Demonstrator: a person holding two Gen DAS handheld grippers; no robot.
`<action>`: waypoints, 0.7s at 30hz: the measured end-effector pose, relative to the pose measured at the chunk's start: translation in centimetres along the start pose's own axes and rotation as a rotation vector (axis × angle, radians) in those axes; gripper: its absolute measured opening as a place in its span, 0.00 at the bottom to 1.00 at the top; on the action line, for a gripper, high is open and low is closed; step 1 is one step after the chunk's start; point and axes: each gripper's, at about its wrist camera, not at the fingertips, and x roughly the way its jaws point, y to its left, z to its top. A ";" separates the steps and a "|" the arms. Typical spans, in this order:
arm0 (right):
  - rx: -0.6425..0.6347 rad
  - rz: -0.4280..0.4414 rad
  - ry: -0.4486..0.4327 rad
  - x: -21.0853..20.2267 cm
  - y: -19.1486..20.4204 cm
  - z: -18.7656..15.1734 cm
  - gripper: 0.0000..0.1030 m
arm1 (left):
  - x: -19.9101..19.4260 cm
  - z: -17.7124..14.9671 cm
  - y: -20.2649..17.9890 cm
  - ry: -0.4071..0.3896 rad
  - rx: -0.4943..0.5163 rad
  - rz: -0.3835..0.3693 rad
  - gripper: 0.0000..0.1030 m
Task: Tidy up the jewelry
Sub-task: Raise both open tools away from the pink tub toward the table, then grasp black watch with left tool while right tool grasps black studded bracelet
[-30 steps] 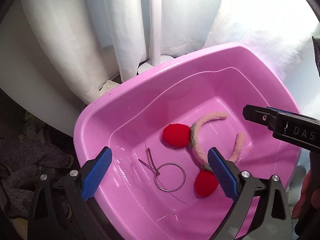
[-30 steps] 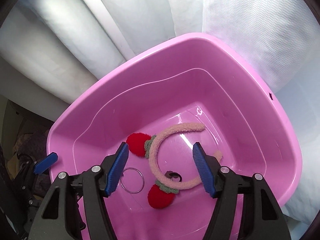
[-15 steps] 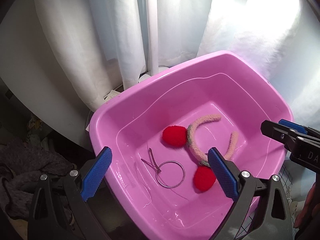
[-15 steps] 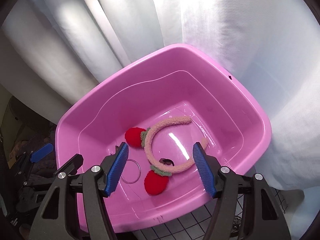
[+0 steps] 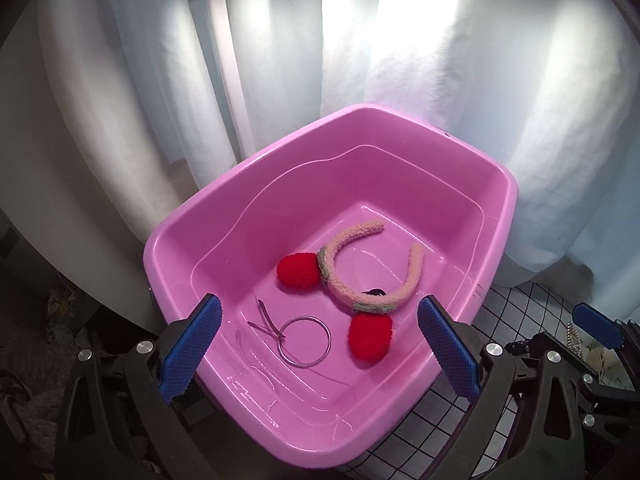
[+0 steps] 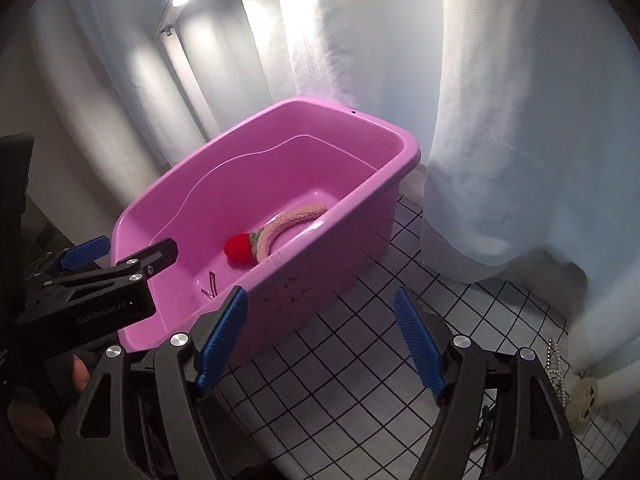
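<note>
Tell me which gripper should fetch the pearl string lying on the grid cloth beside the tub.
Right. The right gripper is open over the grid cloth, with the pearl string just beyond its right finger. The left gripper hangs open over the pink tub, so it would probably have farther to go.

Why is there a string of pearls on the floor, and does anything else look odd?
The pearl strand lies loose on the gridded mat beside a small cream trinket, outside the pink tub holding the headband and ring. Nothing looks broken.
</note>
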 end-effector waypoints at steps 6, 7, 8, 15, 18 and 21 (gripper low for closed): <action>0.135 -0.092 -0.061 -4.0 -4.8 -7.6 0.70 | -1.8 -2.0 -3.4 -0.066 0.070 -0.094 0.94; 0.160 -0.103 -0.073 -4.8 -5.8 -9.1 0.70 | -1.9 -2.5 -4.0 -0.071 0.079 -0.112 0.94; 0.182 -0.124 -0.085 -5.5 -6.7 -10.4 0.71 | -2.1 -3.0 -4.7 -0.072 0.090 -0.133 0.94; 0.344 -0.251 -0.091 -9.5 -12.6 -18.4 0.71 | -1.4 -7.5 -10.4 -0.014 0.174 -0.232 0.94; 0.398 -0.274 -0.089 -10.8 -14.9 -21.4 0.71 | -1.3 -9.5 -12.7 -0.001 0.199 -0.240 0.94; 0.409 -0.303 -0.088 -11.8 -16.6 -23.7 0.71 | -0.8 -11.4 -14.8 0.028 0.213 -0.235 0.94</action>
